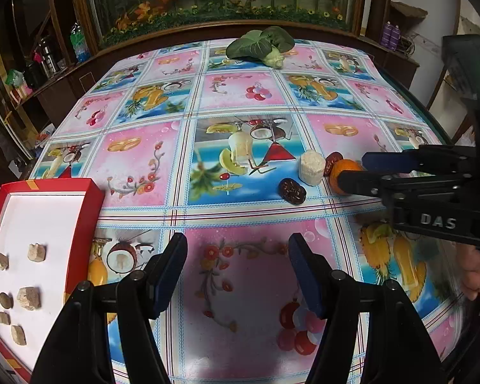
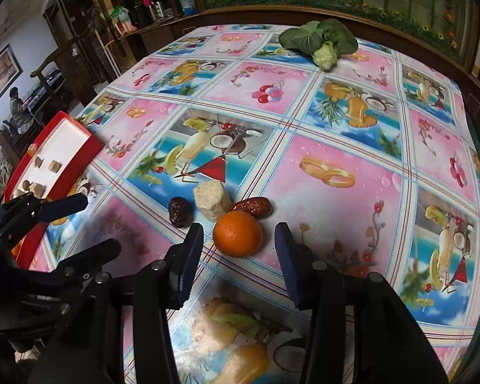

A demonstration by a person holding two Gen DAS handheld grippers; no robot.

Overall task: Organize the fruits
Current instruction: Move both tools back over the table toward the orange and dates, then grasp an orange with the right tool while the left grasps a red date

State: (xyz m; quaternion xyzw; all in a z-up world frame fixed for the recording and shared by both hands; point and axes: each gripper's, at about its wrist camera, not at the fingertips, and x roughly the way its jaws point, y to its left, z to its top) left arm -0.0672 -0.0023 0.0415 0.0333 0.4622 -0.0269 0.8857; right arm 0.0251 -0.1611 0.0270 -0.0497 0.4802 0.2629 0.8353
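The orange [image 2: 237,237] sits at twelve o'clock just ahead of the right tool [image 2: 238,262], jaws apart either side, far nearer than the left tool [image 1: 236,272], also apart.

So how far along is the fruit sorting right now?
Early. The red tray holds only small brownish pieces. The right gripper is open around the orange, not yet gripping. Two dates remain on the table; the left gripper is open and holds nothing.

Bright, even indoor light falls on the glossy tablecloth [image 1: 240,166], with soft shadows and overexposed white inside the red tray [image 1: 41,220]. Fisheye distortion bends the edges and darkens the corners.
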